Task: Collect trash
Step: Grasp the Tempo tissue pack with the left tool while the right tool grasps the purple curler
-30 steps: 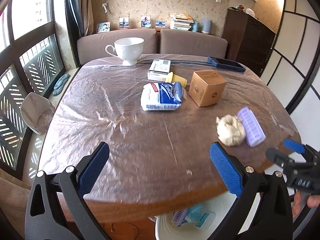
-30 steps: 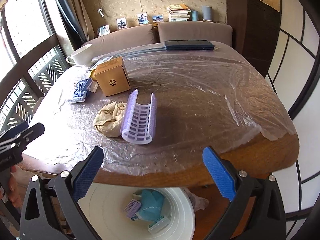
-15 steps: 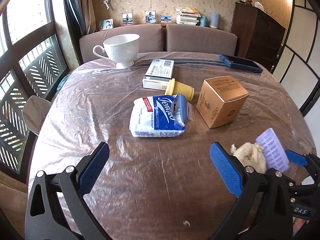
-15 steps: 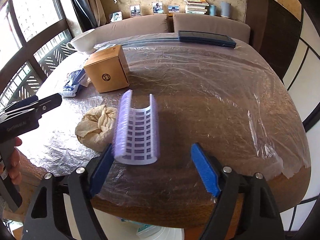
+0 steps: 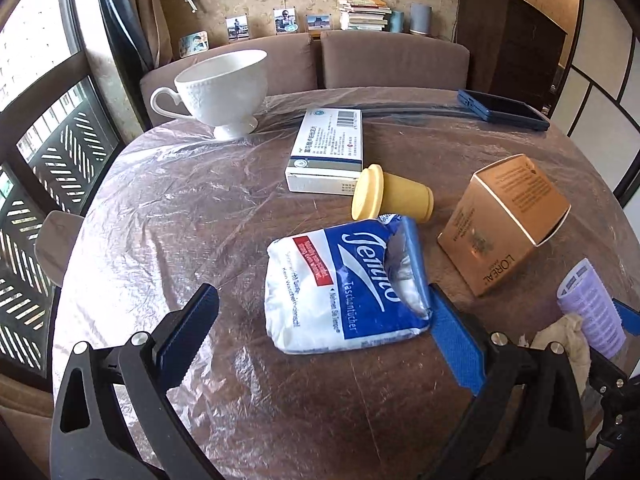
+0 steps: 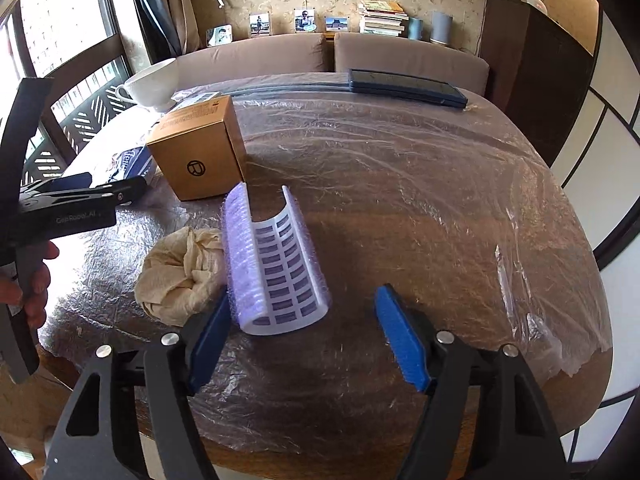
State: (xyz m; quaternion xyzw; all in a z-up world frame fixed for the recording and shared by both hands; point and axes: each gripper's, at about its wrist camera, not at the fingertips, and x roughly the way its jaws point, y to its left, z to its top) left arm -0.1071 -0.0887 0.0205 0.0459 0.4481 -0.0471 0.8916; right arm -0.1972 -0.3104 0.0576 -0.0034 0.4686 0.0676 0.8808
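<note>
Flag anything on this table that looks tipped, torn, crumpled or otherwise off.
Several things. The yellow cup lies on its side against the white carton. The tissue pack is torn open at one end. The gold box sits tilted with a flap open. A crumpled paper wad lies beside the purple curved tray.

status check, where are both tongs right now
Left tongs open at tissue pack. Right tongs closing around purple roller, not clamped. Crumpled napkin alongside.

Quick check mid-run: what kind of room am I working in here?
Most likely a home dining or living room: a round wooden table under clear plastic wrap, cushioned bench seating along the wall, and small photos and stacked books on the ledge behind.
</note>
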